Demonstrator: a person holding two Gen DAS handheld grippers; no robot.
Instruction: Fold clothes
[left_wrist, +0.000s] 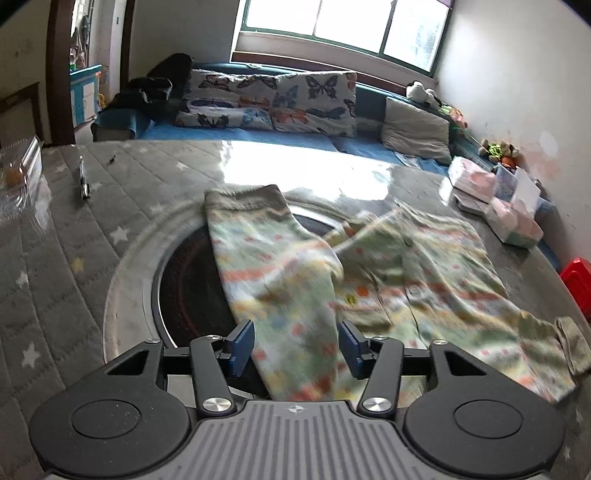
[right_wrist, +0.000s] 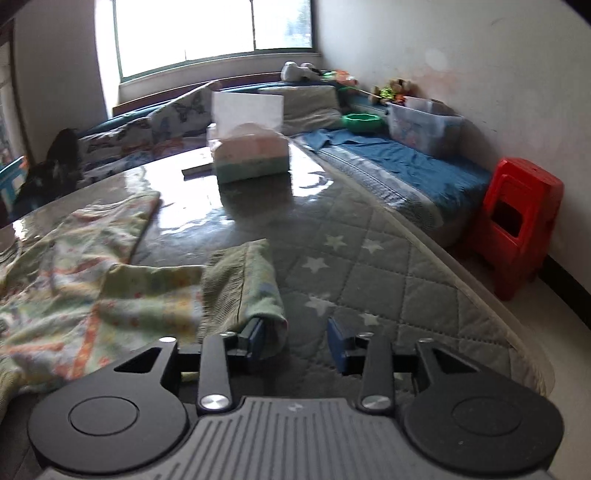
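Red stool (right_wrist: 517, 225) in right view only; pen (left_wrist: 84, 179) left.

Window (left_wrist: 343, 26) backlight, tabletop (left_wrist: 295, 162) glare, motion blur

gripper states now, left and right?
Left gripper: open, pyjama leg lies between its jaws, not clamped.
Right gripper: open, cuff lies at one jaw.

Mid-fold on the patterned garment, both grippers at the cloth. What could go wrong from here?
1. The left gripper straddles a sleeve of the patterned garment with its jaws apart, so closing may bunch extra layers.
2. The right gripper is open with the ribbed cuff against only one pad; the cuff may flop crooked.
3. The tabletop looks glossy, so the cloth may slide.
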